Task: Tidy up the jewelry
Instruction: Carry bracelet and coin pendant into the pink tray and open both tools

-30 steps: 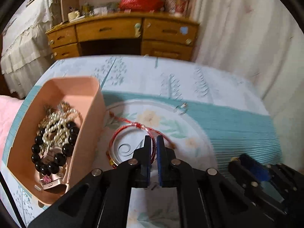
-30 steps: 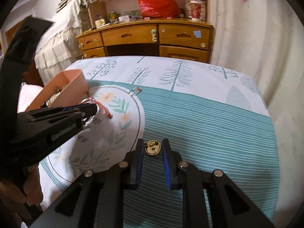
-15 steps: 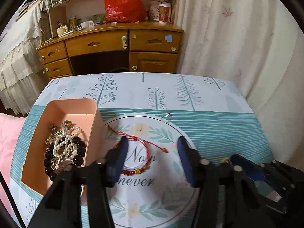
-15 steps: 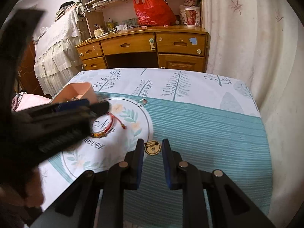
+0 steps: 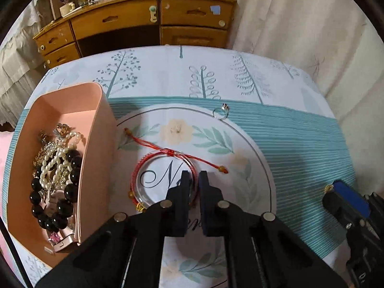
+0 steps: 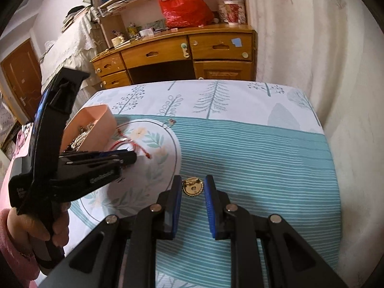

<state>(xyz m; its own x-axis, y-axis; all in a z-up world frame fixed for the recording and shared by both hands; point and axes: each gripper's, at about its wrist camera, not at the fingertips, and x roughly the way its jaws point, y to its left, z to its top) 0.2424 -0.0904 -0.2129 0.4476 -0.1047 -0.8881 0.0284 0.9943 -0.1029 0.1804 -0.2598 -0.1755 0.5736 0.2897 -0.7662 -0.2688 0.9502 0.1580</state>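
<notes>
A red string bracelet (image 5: 153,160) around a clear bangle (image 5: 143,198) lies on the round floral print of the tablecloth. My left gripper (image 5: 194,175) is shut on the bracelet's right side, the red cord pinched between the pads. To its left stands the pink box (image 5: 96,129) with pearls, black beads and gold pieces inside. A small silver ring (image 5: 222,112) lies farther back on the cloth. In the right wrist view my right gripper (image 6: 192,182) is shut on a round gold brooch (image 6: 192,188), held just above the striped cloth. The left gripper (image 6: 133,159) is seen there beside the box (image 6: 100,122).
A wooden desk (image 6: 168,52) with drawers stands behind the table, and a curtain (image 6: 312,72) hangs along the right. A hand in a pink sleeve (image 6: 36,228) holds the left gripper's handle. The table's right and far edges drop off close by.
The left gripper stood open and higher half a second ago; it has come down and closed on the red bracelet. The right gripper rose a little with the brooch.
</notes>
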